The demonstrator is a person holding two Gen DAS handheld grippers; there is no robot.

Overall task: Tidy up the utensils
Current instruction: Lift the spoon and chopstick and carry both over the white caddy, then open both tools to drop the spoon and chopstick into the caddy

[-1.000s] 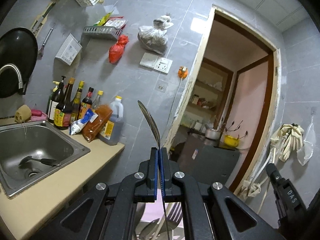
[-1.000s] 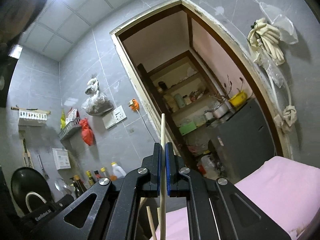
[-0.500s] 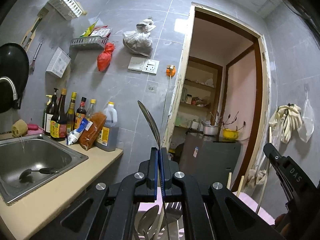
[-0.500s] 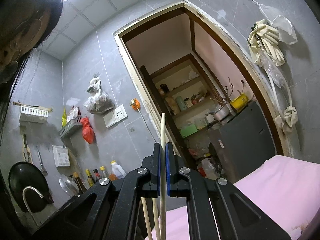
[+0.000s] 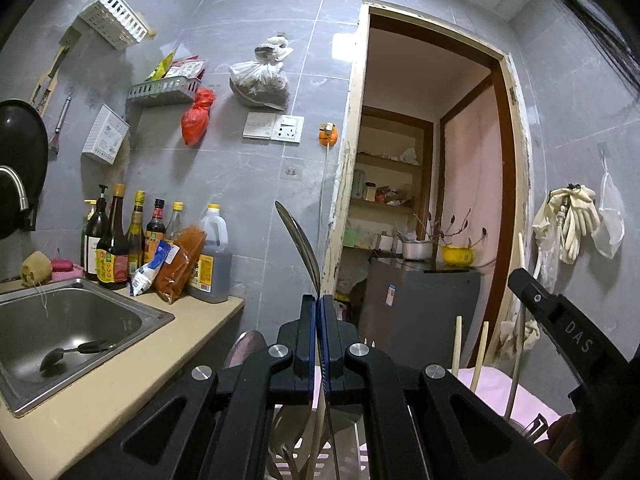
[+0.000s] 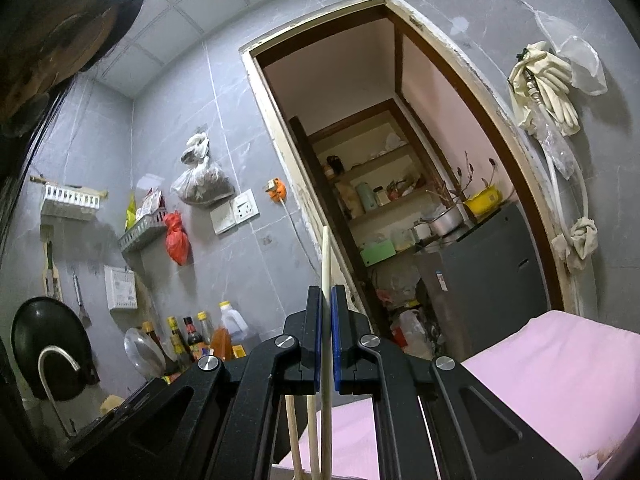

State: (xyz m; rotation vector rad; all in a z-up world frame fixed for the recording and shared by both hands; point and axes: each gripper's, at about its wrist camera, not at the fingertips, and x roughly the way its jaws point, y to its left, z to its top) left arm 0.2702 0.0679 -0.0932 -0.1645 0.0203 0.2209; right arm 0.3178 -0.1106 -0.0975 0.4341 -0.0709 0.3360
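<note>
My left gripper (image 5: 319, 304) is shut on a metal spoon (image 5: 300, 244) that stands upright, bowl up, edge-on to the camera. Below it more spoons (image 5: 244, 350) stand in a holder (image 5: 356, 436) with pale slats. My right gripper (image 6: 327, 294) is shut on a pale wooden chopstick (image 6: 325, 256) held upright. Two more chopsticks (image 6: 294, 432) stand below it. In the left wrist view the right gripper's black body (image 5: 560, 324) sits at the right, with chopsticks (image 5: 480, 356) standing beside it. The spoon also shows in the right wrist view (image 6: 140, 350).
A steel sink (image 5: 68, 324) holding a black ladle (image 5: 76, 352) is at the left, in a beige counter (image 5: 132, 364) with sauce bottles (image 5: 116, 240) at its back. A pink cloth surface (image 6: 560, 372) lies at the right. A doorway (image 5: 432, 184) opens ahead.
Both views have tilted down a little and shifted. The right gripper's body has come further into the left wrist view, and standing chopsticks and spoons have appeared below. Both grips are unchanged.
</note>
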